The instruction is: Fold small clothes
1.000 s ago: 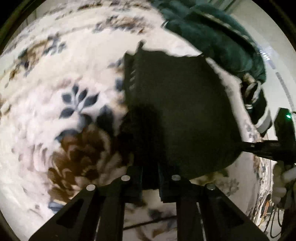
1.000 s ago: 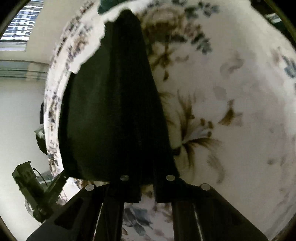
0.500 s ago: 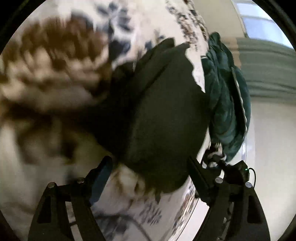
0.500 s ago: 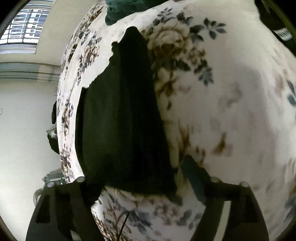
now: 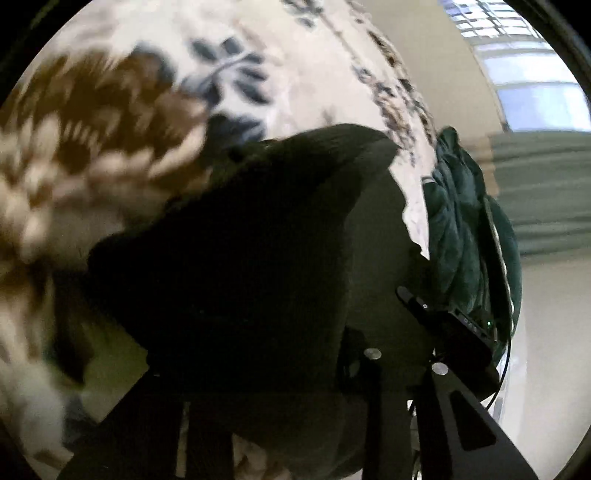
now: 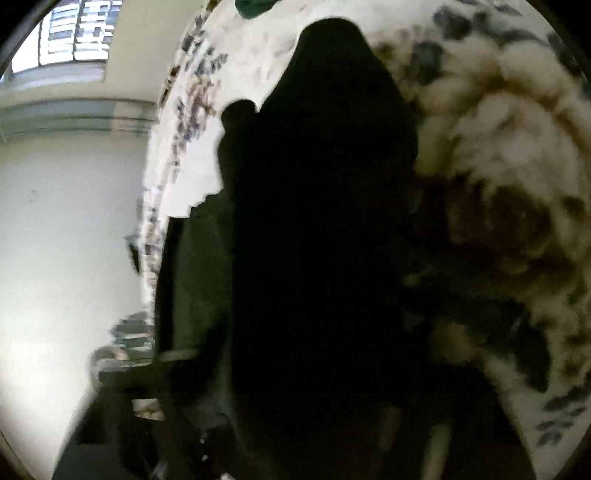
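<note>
A small black garment (image 5: 258, 266) lies folded on a floral bedspread (image 5: 110, 129). In the left wrist view my left gripper (image 5: 295, 373) sits right at the garment's near edge; the cloth covers the gap between the fingers (image 5: 373, 369), so the grip is hidden. In the right wrist view the black garment (image 6: 325, 221) fills the middle of the picture. My right gripper (image 6: 306, 421) is buried under the dark cloth and blurred, and its jaws are hidden.
A dark green bundle of cloth (image 5: 465, 236) lies on the bed beyond the garment. The right gripper's body (image 5: 450, 325) shows by the bed edge. A white wall (image 6: 66, 229) and a window (image 6: 77, 33) lie past the bed's side.
Both grippers were shut on the garment, then opened wide half a second ago. Now both have pushed in low against the cloth, which has lifted and covers their fingers.
</note>
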The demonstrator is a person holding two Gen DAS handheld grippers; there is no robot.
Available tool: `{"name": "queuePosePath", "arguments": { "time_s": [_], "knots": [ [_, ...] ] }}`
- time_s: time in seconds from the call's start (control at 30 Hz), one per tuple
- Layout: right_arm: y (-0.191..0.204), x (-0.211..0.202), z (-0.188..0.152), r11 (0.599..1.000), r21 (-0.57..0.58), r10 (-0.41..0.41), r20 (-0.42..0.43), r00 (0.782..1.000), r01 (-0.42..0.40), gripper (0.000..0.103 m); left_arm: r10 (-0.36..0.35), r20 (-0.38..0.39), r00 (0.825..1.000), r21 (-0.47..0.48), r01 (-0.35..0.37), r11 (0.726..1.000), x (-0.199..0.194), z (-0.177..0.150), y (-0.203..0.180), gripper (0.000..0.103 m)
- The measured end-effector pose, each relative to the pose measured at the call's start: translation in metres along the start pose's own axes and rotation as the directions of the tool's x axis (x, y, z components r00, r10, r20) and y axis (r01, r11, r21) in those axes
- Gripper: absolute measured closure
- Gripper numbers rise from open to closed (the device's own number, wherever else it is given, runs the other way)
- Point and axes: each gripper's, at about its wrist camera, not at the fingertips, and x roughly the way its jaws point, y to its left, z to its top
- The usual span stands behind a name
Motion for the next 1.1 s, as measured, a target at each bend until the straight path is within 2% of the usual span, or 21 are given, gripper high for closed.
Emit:
{"name": "queuePosePath", "arguments": {
  "time_s": [0.1,0.2,0.23,0.3,0.33,0.4,0.43,0.47,0.5,0.53,0.57,0.6,0.67,0.73,0.8,0.87,0.93,1.03,1.1],
  "knots": [
    [0.003,-0.01,-0.015,0.999,0.032,0.028,0.044,0.999,-0.029,0.079,-0.035,-0.058,0.998,0.068,0.039,0.997,-0.009,0.012,-0.012,0.078],
    [0.012,-0.033,-0.044,0.995,0.081,0.042,0.114,0.993,-0.051,0.082,-0.065,-0.135,0.989,0.184,0.09,0.979,-0.033,0.038,-0.024,0.078],
    [0.016,-0.042,-0.061,0.995,0.09,0.038,0.134,0.99,-0.051,0.083,-0.072,-0.163,0.984,0.21,0.105,0.972,-0.04,0.046,-0.024,0.078],
    [0.023,-0.056,-0.099,0.991,0.119,0.039,0.171,0.985,-0.06,0.083,-0.04,-0.224,0.974,0.3,0.109,0.948,-0.051,0.064,-0.029,0.078],
    [0.028,-0.062,-0.128,0.988,0.143,0.038,0.19,0.981,-0.066,0.083,-0.043,-0.265,0.963,0.32,0.13,0.939,-0.053,0.071,-0.024,0.077],
    [0.034,-0.066,-0.168,0.983,0.174,0.019,0.217,0.976,-0.057,0.083,0.034,-0.351,0.936,0.35,0.098,0.932,-0.041,0.081,-0.006,0.072],
    [0.036,-0.064,-0.192,0.98,0.192,-0.001,0.227,0.974,-0.043,0.083,0.062,-0.379,0.923,0.347,0.079,0.934,-0.034,0.082,0.004,0.069],
    [0.037,-0.057,-0.213,0.977,0.213,-0.03,0.226,0.974,-0.019,0.08,0.114,-0.405,0.907,0.327,0.027,0.945,-0.024,0.086,0.019,0.067],
    [0.032,-0.051,-0.226,0.972,0.232,-0.032,0.212,0.977,-0.019,0.074,0.126,-0.424,0.897,0.288,0.001,0.958,-0.018,0.088,0.031,0.064],
    [0.024,-0.037,-0.236,0.962,0.273,-0.039,0.172,0.984,-0.01,0.073,0.105,-0.429,0.897,0.251,0.006,0.968,-0.014,0.09,0.038,0.062],
    [0.016,-0.024,-0.242,0.951,0.307,-0.066,0.131,0.989,0.023,0.067,0.092,-0.418,0.904,0.235,0.01,0.972,-0.011,0.092,0.041,0.062],
    [0.011,-0.019,-0.246,0.944,0.33,-0.069,0.123,0.99,0.025,0.064,0.085,-0.408,0.909,0.235,0.014,0.972,-0.01,0.092,0.041,0.062],
    [-0.005,-0.015,-0.25,0.923,0.383,-0.035,0.155,0.987,-0.028,0.054,0.086,-0.381,0.921,0.249,0.012,0.968,-0.005,0.094,0.036,0.062],
    [-0.012,-0.018,-0.25,0.923,0.383,-0.023,0.159,0.987,-0.041,0.053,0.077,-0.376,0.924,0.244,0.018,0.97,-0.007,0.09,0.038,0.057],
    [-0.012,-0.026,-0.251,0.94,0.341,-0.067,0.134,0.989,0.018,0.049,0.077,-0.377,0.923,0.255,0.023,0.967,-0.009,0.086,0.04,0.053],
    [-0.008,-0.038,-0.246,0.954,0.287,-0.112,0.075,0.991,0.086,0.049,0.057,-0.392,0.918,0.224,0.035,0.974,-0.017,0.08,0.044,0.048],
    [-0.006,-0.059,-0.244,0.958,0.246,-0.165,0.046,0.985,0.149,0.049,0.075,-0.395,0.916,0.231,0.02,0.973,-0.031,0.078,0.049,0.043],
    [-0.007,-0.101,-0.239,0.949,0.228,-0.24,0.066,0.969,0.219,0.048,0.117,-0.343,0.932,0.271,-0.021,0.962,-0.06,0.069,0.044,0.034],
    [0.0,-0.123,-0.226,0.945,0.197,-0.286,0.11,0.952,0.261,0.042,0.143,-0.289,0.947,0.296,-0.053,0.954,-0.075,0.065,0.04,0.034]
  ]
}}
